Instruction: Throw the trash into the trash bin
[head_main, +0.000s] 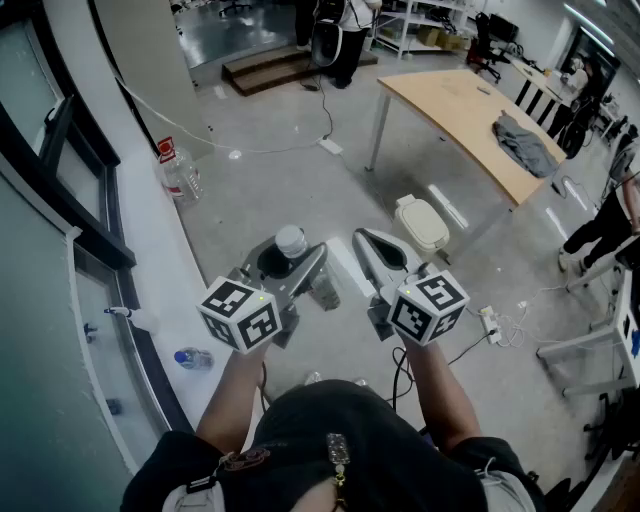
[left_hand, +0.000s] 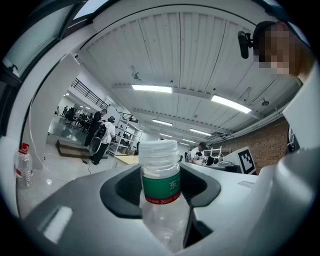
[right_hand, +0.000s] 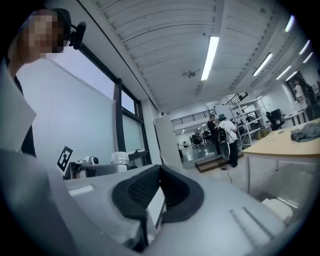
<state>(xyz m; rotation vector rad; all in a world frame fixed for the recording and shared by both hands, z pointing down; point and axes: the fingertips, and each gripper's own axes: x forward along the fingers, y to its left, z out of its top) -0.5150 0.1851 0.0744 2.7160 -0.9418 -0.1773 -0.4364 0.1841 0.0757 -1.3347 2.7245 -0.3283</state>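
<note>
Clear plastic bottle (left_hand: 160, 182) with white cap is grasped by left gripper (head_main: 290, 256); right gripper (right_hand: 159, 175), at its three o'clock, is clenched.

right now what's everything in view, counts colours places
clear bottle: 1, white cap, green label, in the left gripper
thin white scrap: 1, white, in the right gripper
trash bin: 1, white, floor ahead, beside the table
table: 1, light wood, upper right
cloth: 1, grey, on the table
red-labelled bottle: 1, clear, by the left wall
blue-capped bottle: 1, clear, near the window
power strip: 1, white, floor at right
people: several, far back
left gripper: 1, grey, shut on the clear bottle
right gripper: 1, grey, shut on the scrap
</note>
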